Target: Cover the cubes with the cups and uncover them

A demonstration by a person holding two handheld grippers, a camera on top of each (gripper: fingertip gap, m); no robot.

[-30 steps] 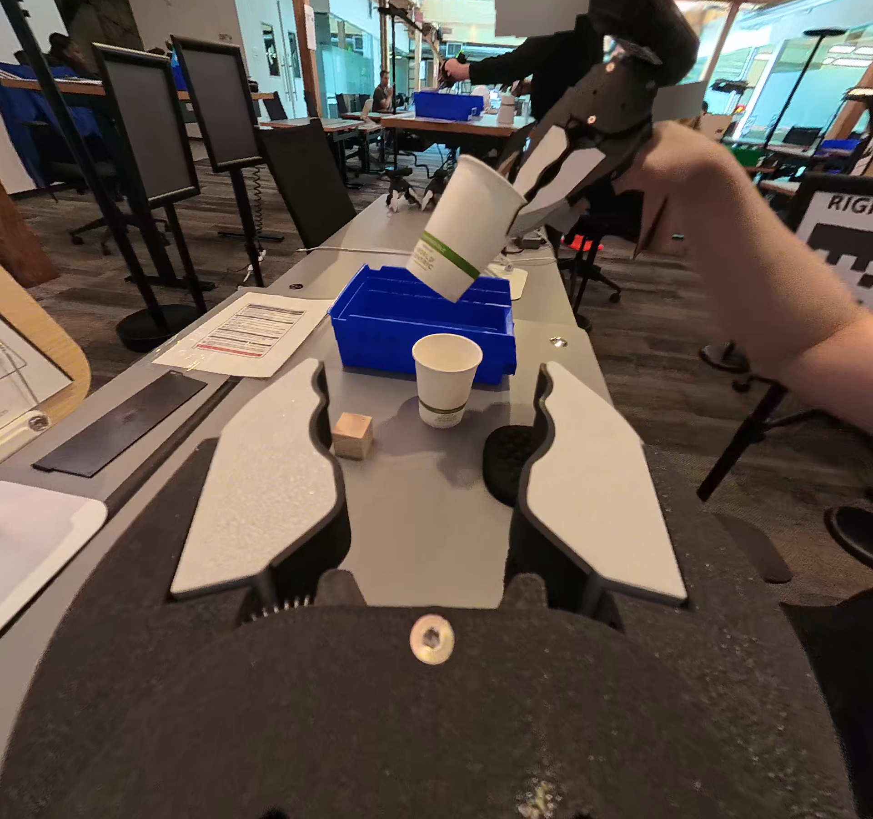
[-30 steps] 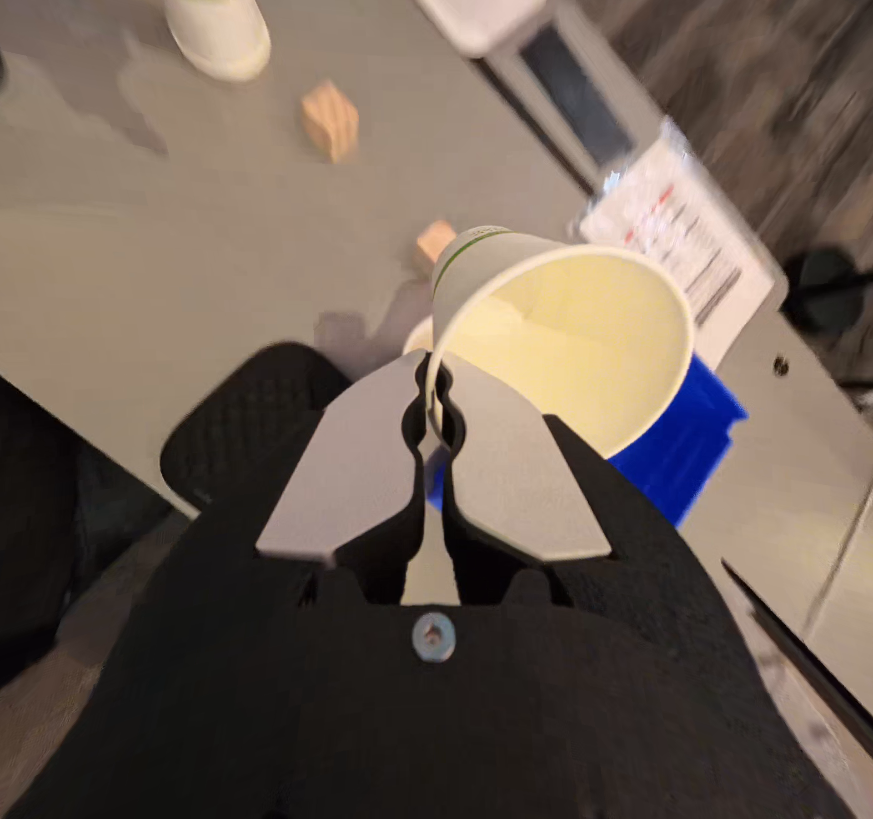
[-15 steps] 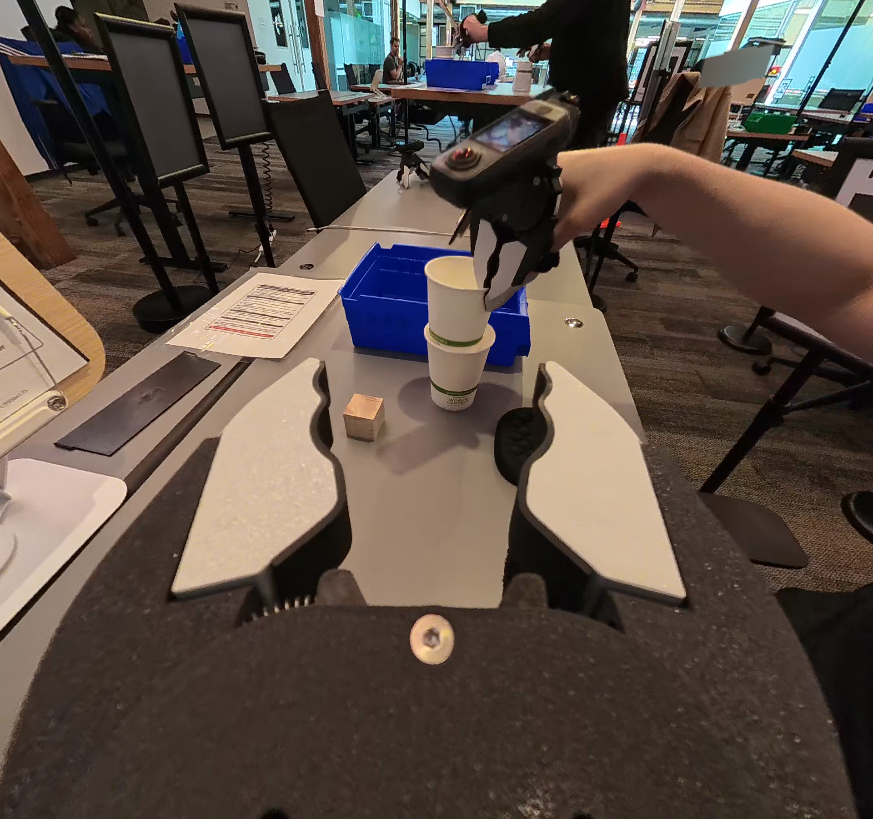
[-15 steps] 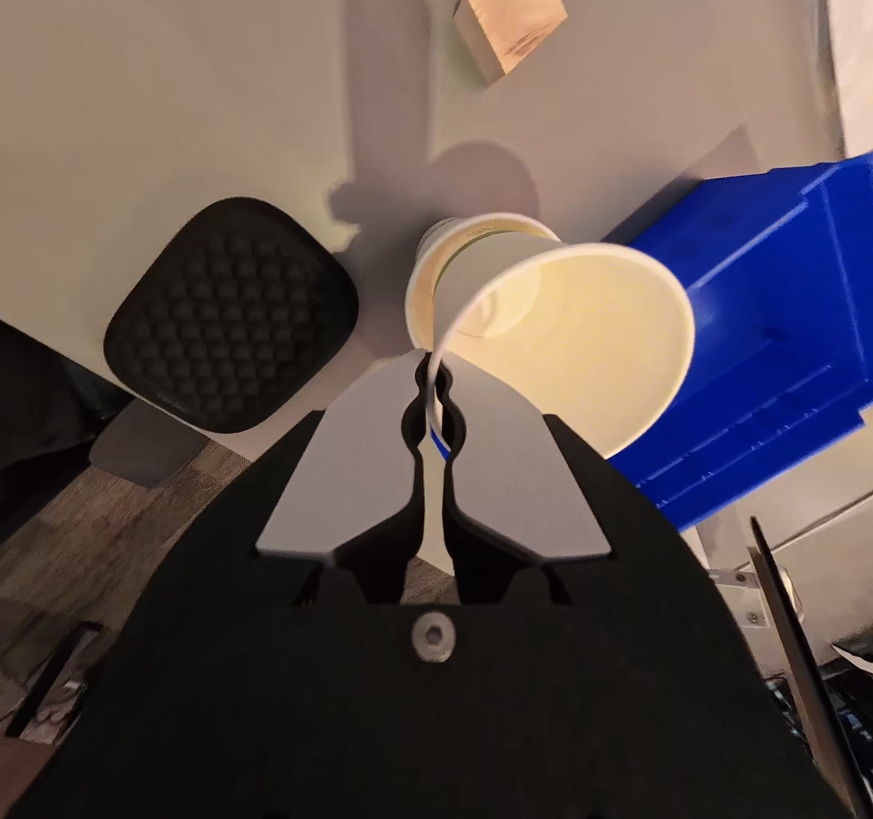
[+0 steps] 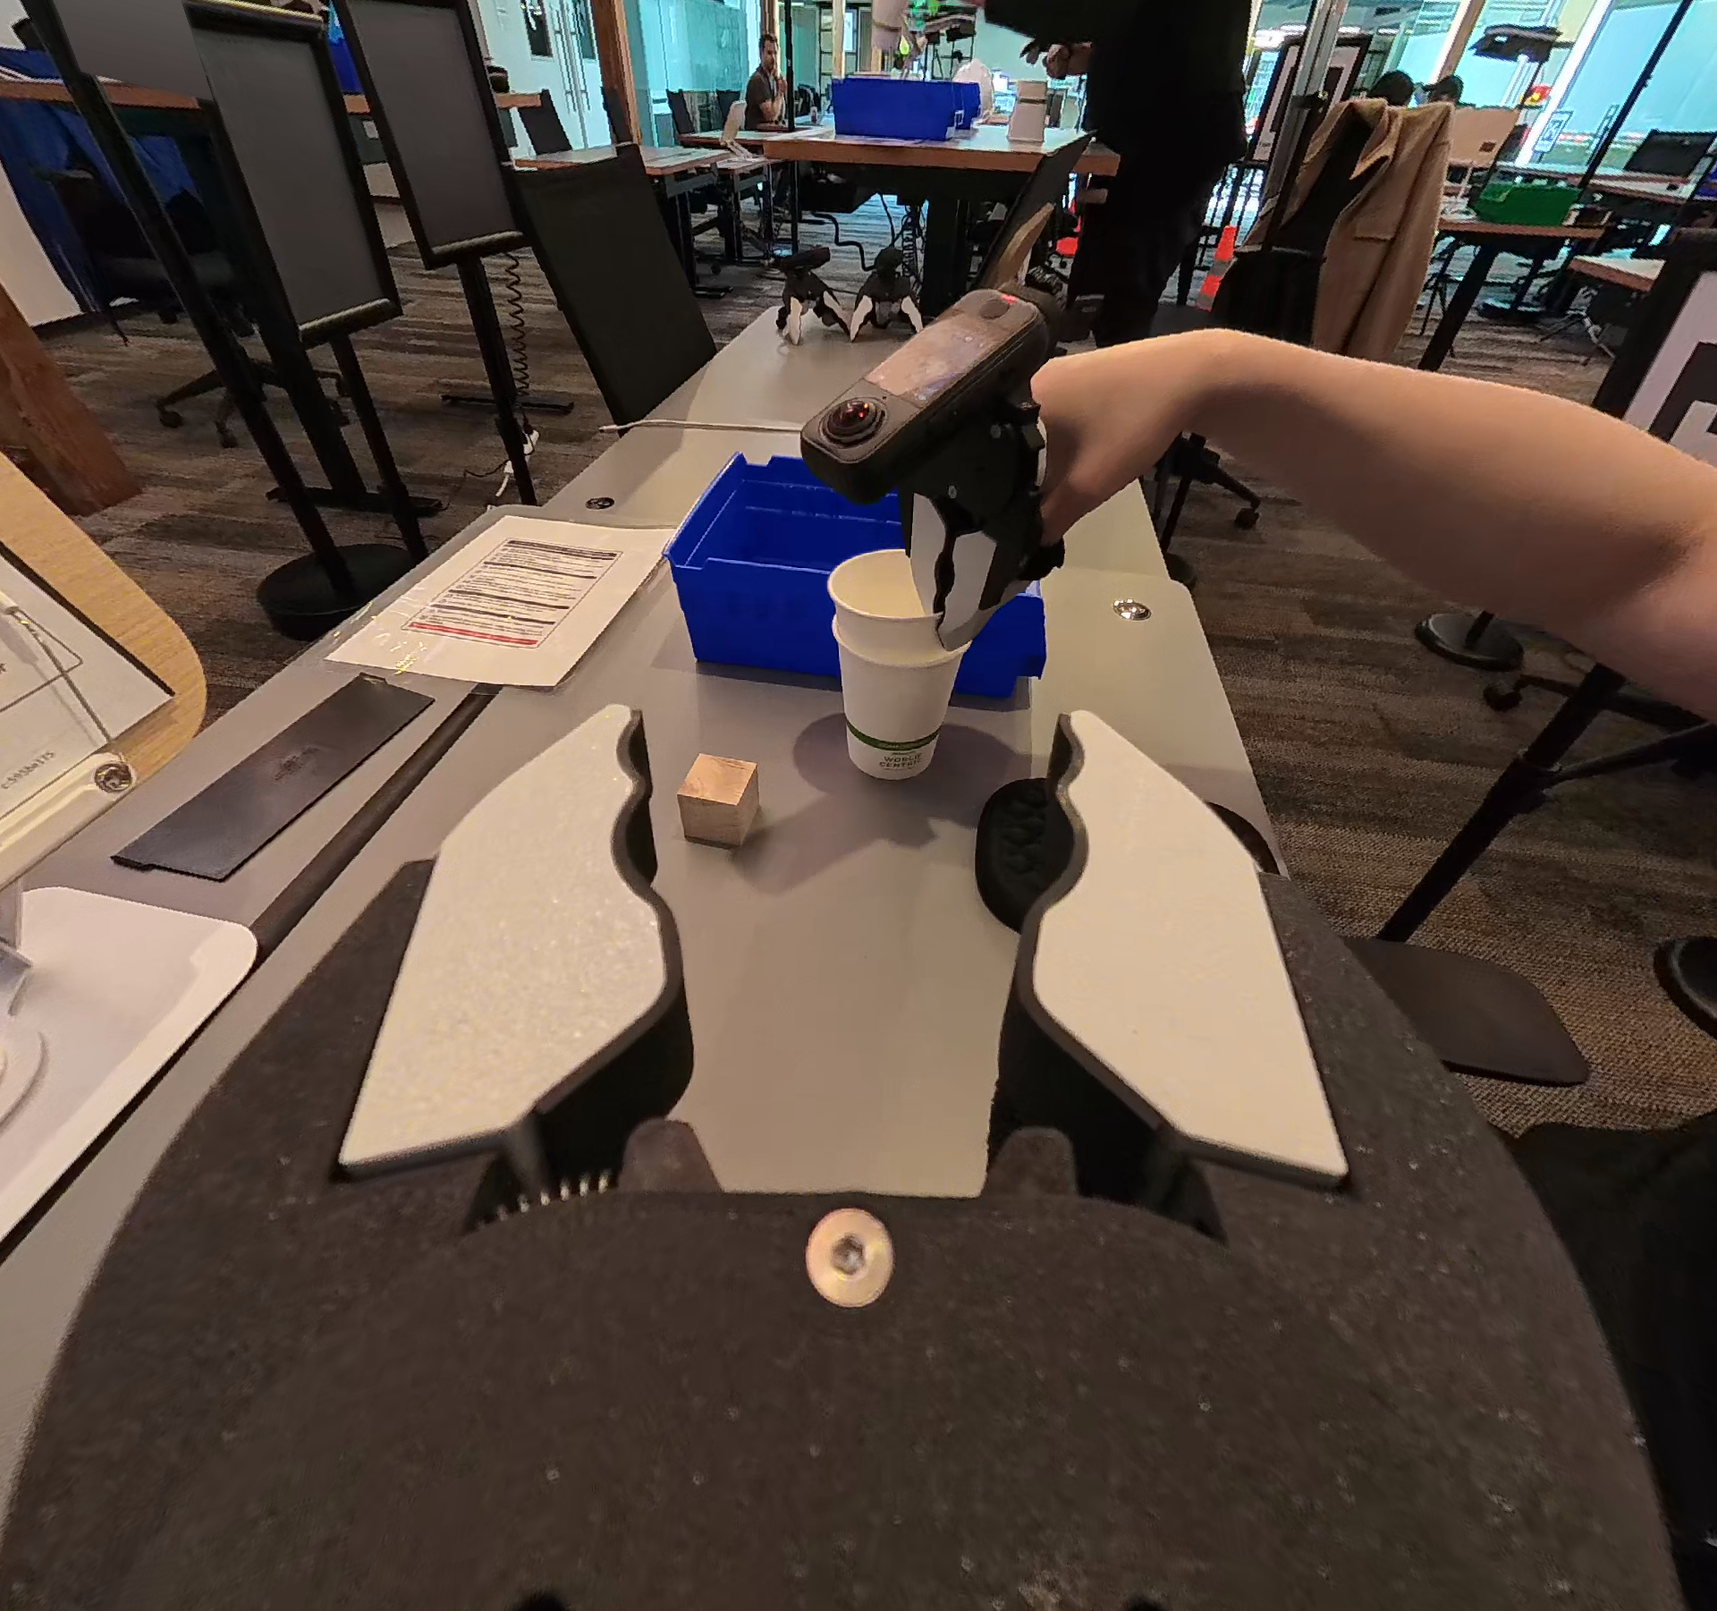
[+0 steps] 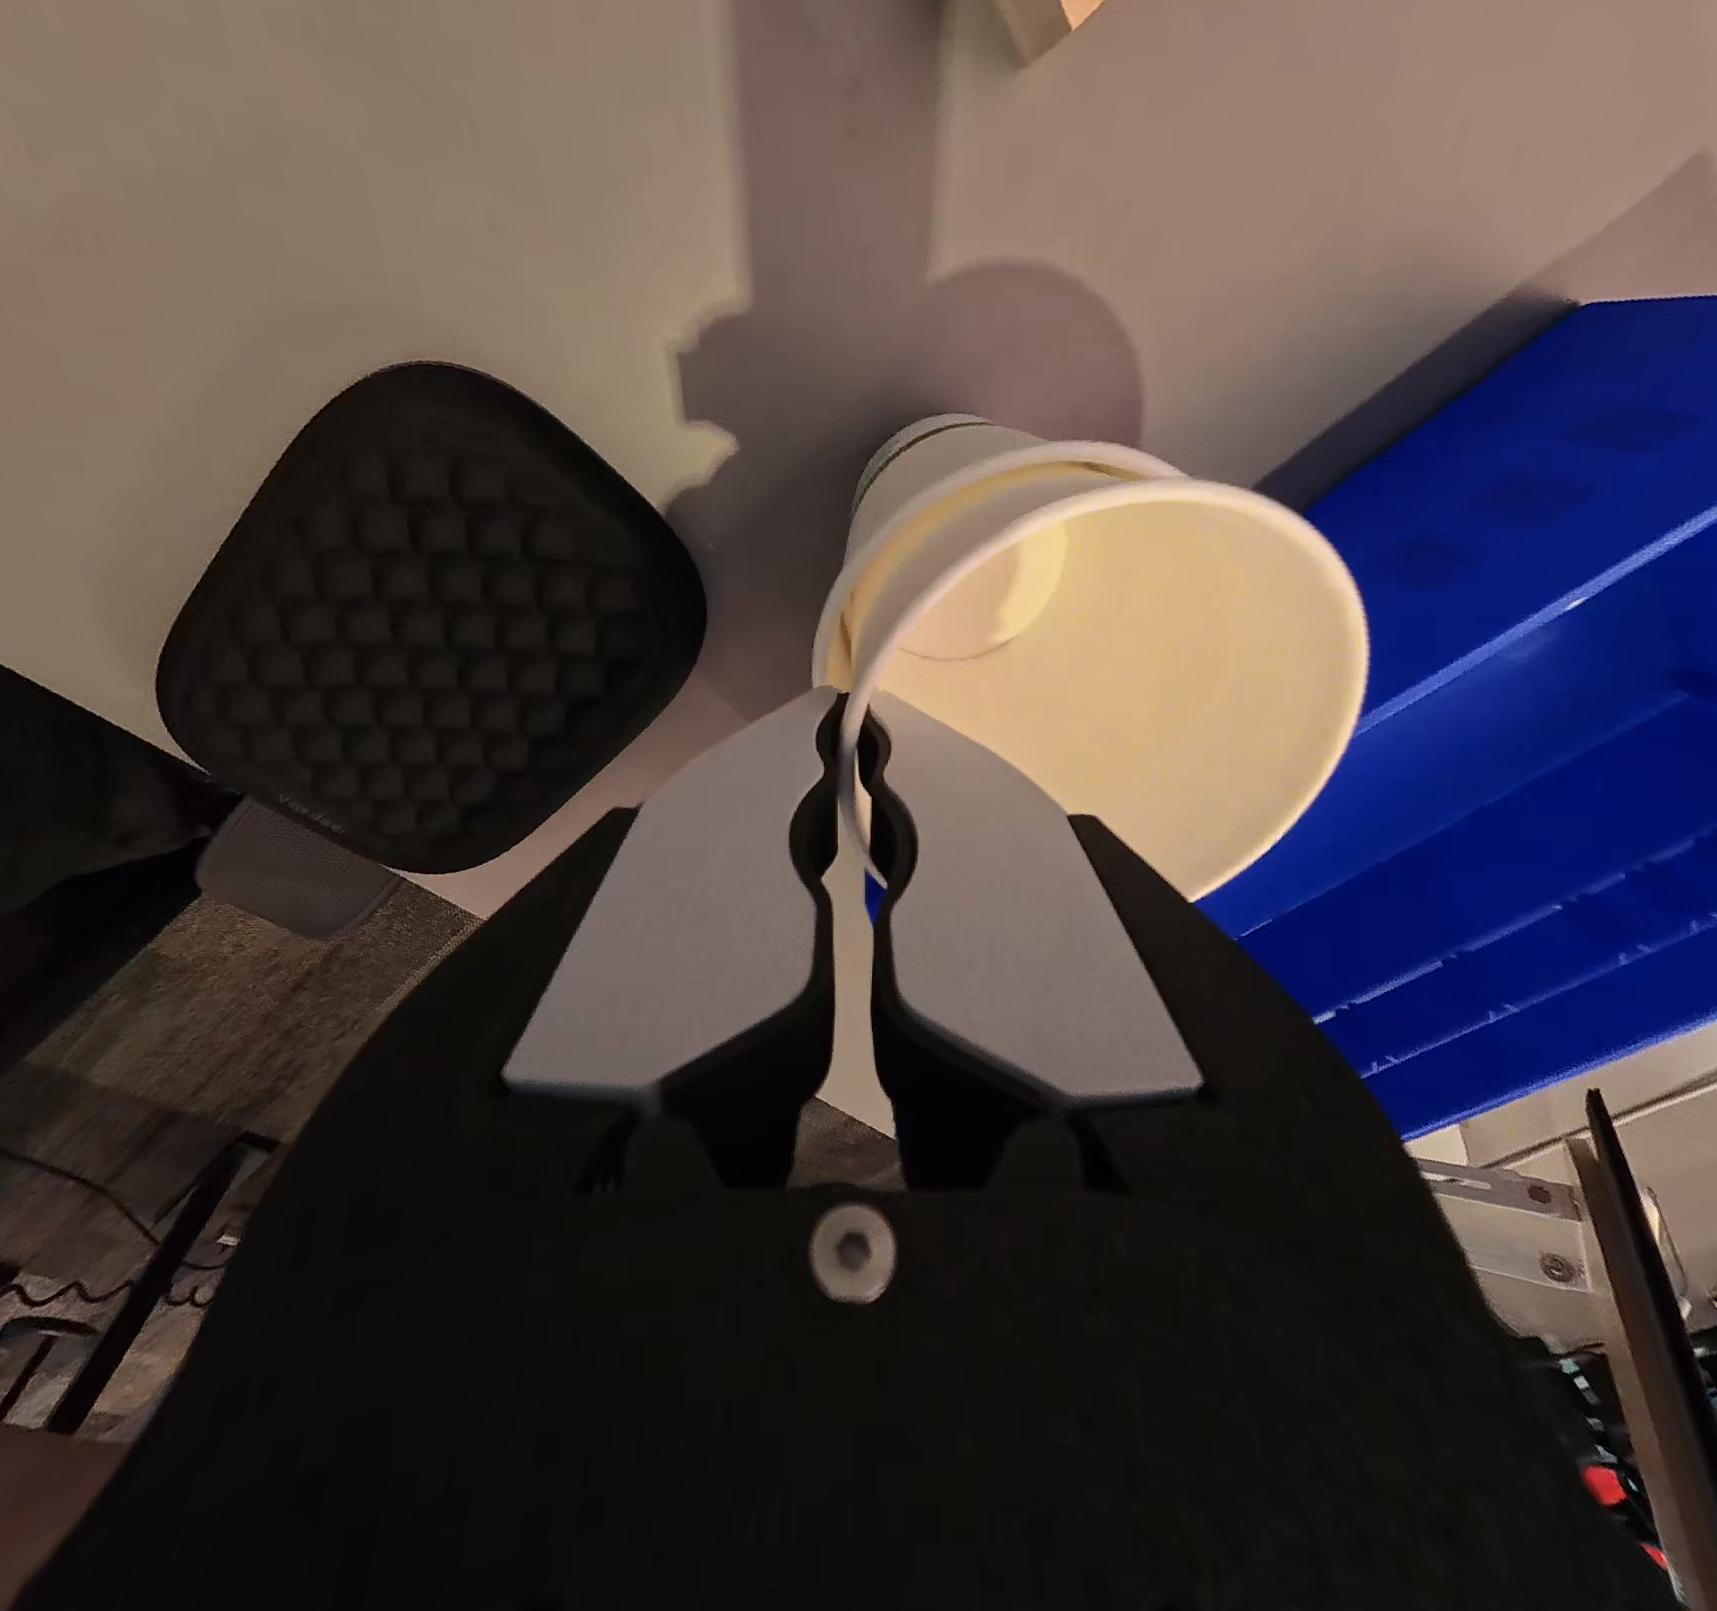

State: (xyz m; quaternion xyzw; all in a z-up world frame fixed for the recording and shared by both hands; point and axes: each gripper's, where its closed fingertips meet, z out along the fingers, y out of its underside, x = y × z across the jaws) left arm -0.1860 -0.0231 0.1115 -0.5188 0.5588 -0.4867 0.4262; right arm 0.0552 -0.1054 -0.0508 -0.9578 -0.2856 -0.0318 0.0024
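Grey worktable point(image 5: 836, 1009): the right gripper point(image 6: 850, 730), pinching the upper cup's point(image 6: 1115, 693) rim, nests it into the lower cup point(image 5: 892, 711); the left gripper point(image 5: 836, 869) hangs open. One cube point(image 5: 717, 799) stands uncovered; the task looks nearly finished.

The cups point(image 5: 897, 683) are white, cream inside, the lower one banded green near its base. The cube point(image 5: 716, 798) is pale tan wood. The bin point(image 5: 753, 581) is bright blue, the table point(image 5: 836, 990) plain grey. The pad point(image 6: 427, 618) is black with a honeycomb pattern.
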